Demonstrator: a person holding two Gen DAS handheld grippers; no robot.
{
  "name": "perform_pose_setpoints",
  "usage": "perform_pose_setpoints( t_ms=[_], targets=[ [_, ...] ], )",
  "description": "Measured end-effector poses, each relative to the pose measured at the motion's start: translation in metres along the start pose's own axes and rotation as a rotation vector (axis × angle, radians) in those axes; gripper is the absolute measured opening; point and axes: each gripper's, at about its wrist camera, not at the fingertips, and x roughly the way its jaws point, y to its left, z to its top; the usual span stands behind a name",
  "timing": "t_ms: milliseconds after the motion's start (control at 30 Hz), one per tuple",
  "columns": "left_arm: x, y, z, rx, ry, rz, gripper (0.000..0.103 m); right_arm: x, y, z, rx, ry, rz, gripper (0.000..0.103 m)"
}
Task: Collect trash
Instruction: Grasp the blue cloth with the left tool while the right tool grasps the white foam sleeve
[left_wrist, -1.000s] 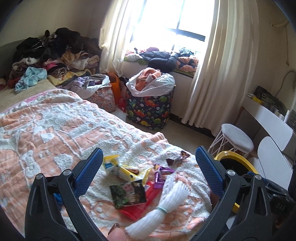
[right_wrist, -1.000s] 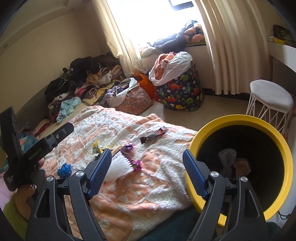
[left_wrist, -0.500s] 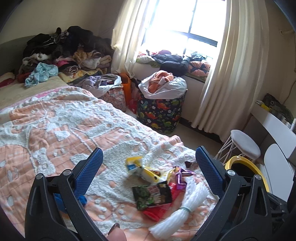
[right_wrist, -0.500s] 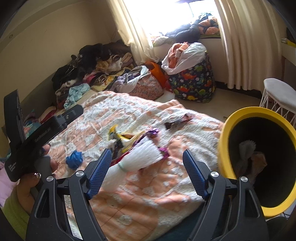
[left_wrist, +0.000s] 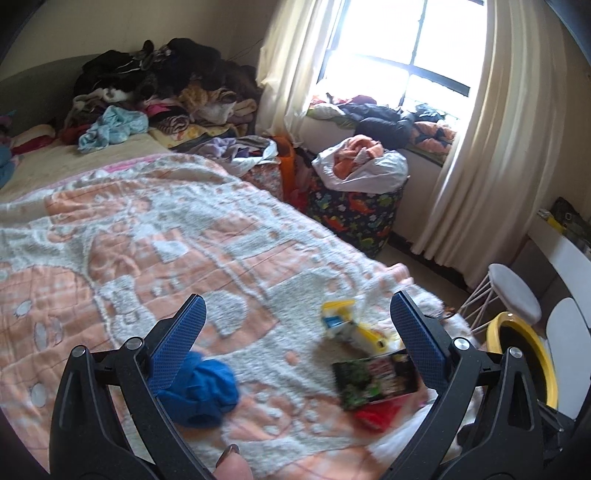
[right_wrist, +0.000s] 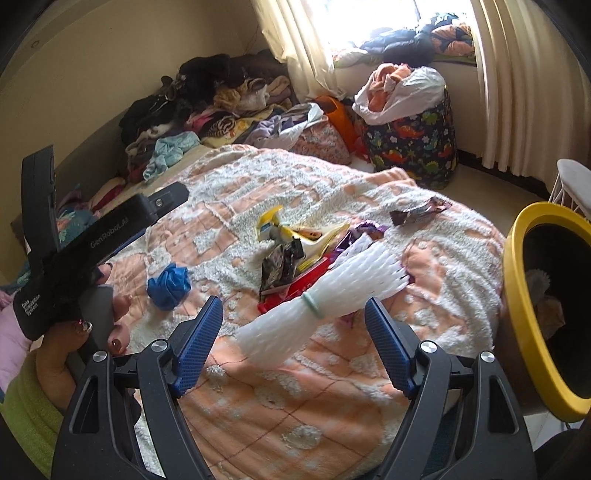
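Trash lies on the orange-and-white blanket (right_wrist: 258, 398): a white foam-net bundle (right_wrist: 325, 295), a dark snack packet (right_wrist: 277, 269) (left_wrist: 375, 380), a red wrapper (left_wrist: 376, 415), a yellow wrapper (right_wrist: 271, 221) (left_wrist: 347, 325), a purple wrapper (right_wrist: 364, 230), a brown wrapper (right_wrist: 419, 210) and a crumpled blue ball (right_wrist: 168, 286) (left_wrist: 201, 387). My right gripper (right_wrist: 293, 343) is open and empty, just before the foam bundle. My left gripper (left_wrist: 295, 343) is open and empty above the blanket, the blue ball by its left finger; it also shows in the right wrist view (right_wrist: 92, 240). A yellow-rimmed bin (right_wrist: 517, 306) (left_wrist: 498, 332) holds some trash.
Piled clothes (left_wrist: 159, 92) lie at the bed's head. A dinosaur-print hamper (right_wrist: 413, 136) and orange bags stand on the floor by the curtains (left_wrist: 491, 147). A white stool (left_wrist: 517, 291) and a white desk (left_wrist: 569, 258) stand beside the bin.
Both grippers have swung left over the bed. The trash pile has slid right in the left wrist view and the blue ball has come into view. The bin moved to the right edge.
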Motion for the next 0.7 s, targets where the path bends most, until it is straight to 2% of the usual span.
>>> perform_pose_setpoints(
  t_ms=[333,433,533,633,667,700],
  targets=[
    [0.015,0.034,-0.021,-0.003,0.073,0.094,0.092,0.033,-0.001,0.000,0.061,0.073,0.004,0.074],
    [0.019,0.043,-0.028,-0.009,0.103,0.119,0.092,0.045,-0.001,-0.002,0.073,0.103,0.003,0.064],
    [0.023,0.050,-0.034,-0.013,0.133,0.142,0.092,0.053,-0.003,-0.006,0.082,0.134,0.020,0.042],
    [0.027,0.057,-0.038,-0.035,0.156,0.149,0.091,0.053,-0.004,-0.008,0.077,0.136,0.031,0.031],
    [0.028,0.059,-0.039,-0.046,0.163,0.156,0.089,0.051,-0.005,-0.009,0.074,0.131,0.038,0.029],
    [0.028,0.060,-0.040,-0.055,0.169,0.157,0.082,0.049,-0.005,-0.009,0.070,0.124,0.039,0.027]
  ],
)
